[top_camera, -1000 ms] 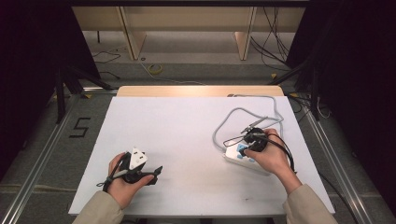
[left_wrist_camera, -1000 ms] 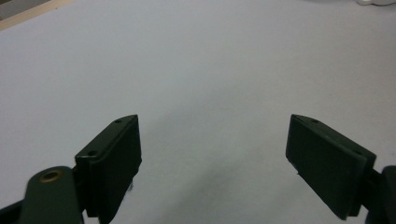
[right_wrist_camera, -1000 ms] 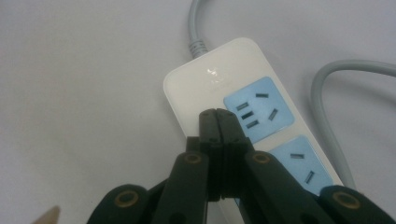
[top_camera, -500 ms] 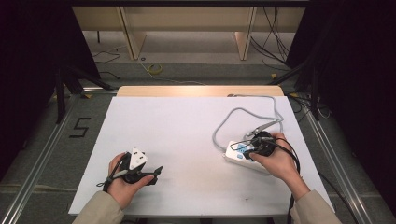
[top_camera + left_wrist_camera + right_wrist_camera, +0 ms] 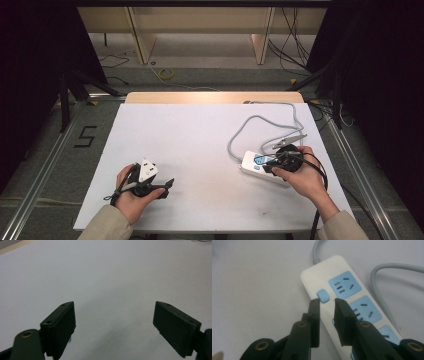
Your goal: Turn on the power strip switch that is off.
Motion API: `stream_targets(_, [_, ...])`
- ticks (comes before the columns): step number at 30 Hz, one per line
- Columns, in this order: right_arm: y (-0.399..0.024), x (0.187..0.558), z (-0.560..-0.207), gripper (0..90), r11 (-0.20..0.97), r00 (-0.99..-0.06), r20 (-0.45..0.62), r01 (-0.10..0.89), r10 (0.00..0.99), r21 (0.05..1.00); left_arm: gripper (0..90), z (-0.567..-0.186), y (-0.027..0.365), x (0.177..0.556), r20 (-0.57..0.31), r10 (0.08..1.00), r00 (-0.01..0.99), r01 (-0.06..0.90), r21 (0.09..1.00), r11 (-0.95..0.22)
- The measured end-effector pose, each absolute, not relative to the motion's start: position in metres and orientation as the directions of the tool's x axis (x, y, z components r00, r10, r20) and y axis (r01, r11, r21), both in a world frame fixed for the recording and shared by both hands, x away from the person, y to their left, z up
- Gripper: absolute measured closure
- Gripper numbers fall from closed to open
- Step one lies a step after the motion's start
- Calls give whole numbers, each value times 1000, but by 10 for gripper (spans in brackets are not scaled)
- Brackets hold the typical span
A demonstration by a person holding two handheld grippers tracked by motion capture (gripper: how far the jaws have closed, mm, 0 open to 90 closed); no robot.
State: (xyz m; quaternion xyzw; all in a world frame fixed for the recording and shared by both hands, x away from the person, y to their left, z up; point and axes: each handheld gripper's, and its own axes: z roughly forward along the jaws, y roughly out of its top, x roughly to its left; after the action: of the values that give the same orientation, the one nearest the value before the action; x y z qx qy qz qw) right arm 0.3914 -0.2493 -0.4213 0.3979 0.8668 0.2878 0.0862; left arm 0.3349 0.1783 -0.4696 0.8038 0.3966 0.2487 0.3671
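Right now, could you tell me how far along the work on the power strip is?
Done: the right gripper has reached the power strip, jaws just opening with nothing between them. In hand: its tips hover beside the blue switch. Left: whether the switch was pressed is unclear. The left gripper idles open.

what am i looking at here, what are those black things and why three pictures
A person sits at a white table with a hand-held gripper in each hand: black two-jaw tongs carrying a small camera. The high view looks down from above. The other two pictures come from the gripper cameras, looking along the jaws. The left hand-held gripper rests over bare table, jaws wide apart, holding nothing. The right hand-held gripper hovers over a white power strip with blue sockets, near its blue switch. Its jaws have just been opening, with nothing between them. The strip's grey cable loops across the table.
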Motion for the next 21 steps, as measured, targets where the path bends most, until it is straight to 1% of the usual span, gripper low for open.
stream_targets(8, [-260,384,-425,673,475,-658,96,629,747,615,179,-470,178,335,108,819,563,458,784,-419])
stream_targets(10, [-262,383,-427,644,468,-658,97,623,746,626,179,-470,178,335,111,819,564,457,784,-421])
stream_targets(14, [-265,380,-429,592,458,-664,98,606,741,650,179,-470,178,335,109,819,563,458,784,-419])
stream_targets(21, [-267,375,-435,539,461,-680,87,580,728,671,179,-470,178,335,108,820,562,457,786,-417])
